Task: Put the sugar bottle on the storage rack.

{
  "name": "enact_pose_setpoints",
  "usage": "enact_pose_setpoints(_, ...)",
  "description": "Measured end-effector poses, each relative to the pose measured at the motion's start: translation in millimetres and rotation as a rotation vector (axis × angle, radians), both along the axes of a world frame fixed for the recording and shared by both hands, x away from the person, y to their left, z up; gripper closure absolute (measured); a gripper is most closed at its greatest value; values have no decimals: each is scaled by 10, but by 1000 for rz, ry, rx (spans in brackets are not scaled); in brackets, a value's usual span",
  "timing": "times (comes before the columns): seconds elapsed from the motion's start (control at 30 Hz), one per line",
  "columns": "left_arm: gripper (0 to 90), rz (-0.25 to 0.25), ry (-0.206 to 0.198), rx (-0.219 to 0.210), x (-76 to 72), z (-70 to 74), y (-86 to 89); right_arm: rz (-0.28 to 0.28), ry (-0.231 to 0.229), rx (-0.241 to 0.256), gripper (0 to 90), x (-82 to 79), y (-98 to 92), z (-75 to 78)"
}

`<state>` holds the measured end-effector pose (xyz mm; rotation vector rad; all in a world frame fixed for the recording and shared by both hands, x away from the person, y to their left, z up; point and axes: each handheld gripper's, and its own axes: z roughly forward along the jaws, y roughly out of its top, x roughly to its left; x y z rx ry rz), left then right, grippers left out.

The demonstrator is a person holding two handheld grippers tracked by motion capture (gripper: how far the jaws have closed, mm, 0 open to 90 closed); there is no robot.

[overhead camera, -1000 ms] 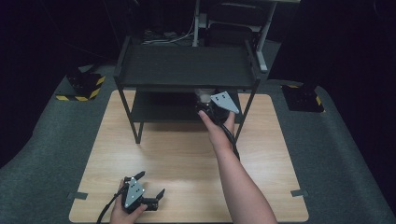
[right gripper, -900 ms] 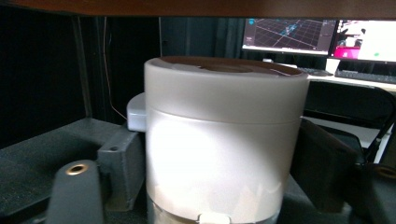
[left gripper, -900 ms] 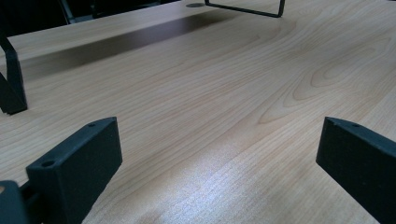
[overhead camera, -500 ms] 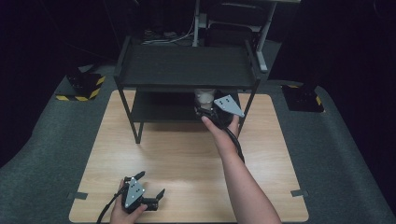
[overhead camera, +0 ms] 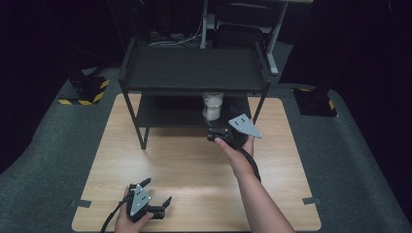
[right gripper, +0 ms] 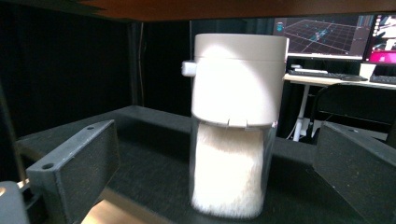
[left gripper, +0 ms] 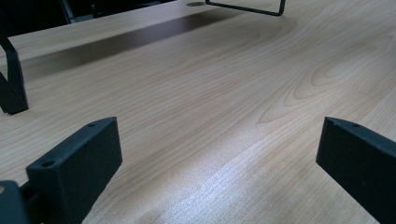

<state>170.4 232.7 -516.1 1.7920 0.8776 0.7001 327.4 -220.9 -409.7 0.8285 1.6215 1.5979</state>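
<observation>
No text, label or number can be read anywhere

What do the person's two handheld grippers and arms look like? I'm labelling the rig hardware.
Both the left gripper and right gripper are black with blocky jaws, each topped by a grey three-cornered plate with small holes and trailing a black cable. The forearms are bare: no sleeves or gloves visible.

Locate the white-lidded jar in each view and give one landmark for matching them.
High view: jar upright on the lower shelf of the black rack, just beyond the right gripper.
Left gripper view: bare wooden table, no jar.
Right gripper view: jar at centre, between the open jaws.
Shared landmark: the black lower shelf.
</observation>
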Motion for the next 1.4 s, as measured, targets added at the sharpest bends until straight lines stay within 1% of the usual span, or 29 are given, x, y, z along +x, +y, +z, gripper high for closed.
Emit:
enact_pose_setpoints(0.07, 5, 1, 1, -1, -1, 0, -2, 10, -4, -3, 1, -85, -64, -44)
enact_pose_setpoints(0.1, 5, 1, 1, -1, -1, 0, -2, 10, -4, -3, 1, -85, -64, -44)
enact_pose_setpoints(0.13, 5, 2, 0, 1, -2, 0, -4, 16, -7, -3, 1, -143, -106, -77)
enact_pose_setpoints(0.17, 5, 2, 0, 1, -2, 0, -4, 16, -7, -3, 1, -143, -106, -77)
enact_pose_setpoints(0.37, 5, 4, 0, 1, -5, 0, -8, 36, -13, -6, 1, -321, -250, -187)
enact_pose_setpoints(0.4, 5, 4, 0, 1, -5, 0, -8, 38, -15, -9, 1, -371, -283, -219)
enact_pose_setpoints(0.57, 5, 6, -1, 3, -7, 0, -11, 47, -9, -21, 1, -521, -396, -325)
enact_pose_setpoints(0.67, 5, 6, -3, 6, -8, 1, -12, 53, 1, -19, 1, -626, -485, -412)
enact_pose_setpoints(0.77, 5, 7, -4, 6, -10, 0, -15, 52, 11, -28, 1, -729, -577, -496)
enact_pose_setpoints(0.9, 5, 7, -3, 6, -9, 1, -15, 38, 28, -43, 1, -866, -705, -613)
enact_pose_setpoints(1.0, 5, 6, -2, 5, -7, 2, -13, 22, 52, -37, 1, -947, -793, -696)
enact_pose_setpoints(1.23, 5, 7, 0, 3, -7, 1, -14, -9, 91, -59, 1, -1108, -953, -861)
enact_pose_setpoints(1.4, 5, 9, 0, 2, -7, 1, -16, -30, 124, -78, 1, -1192, -1029, -973)
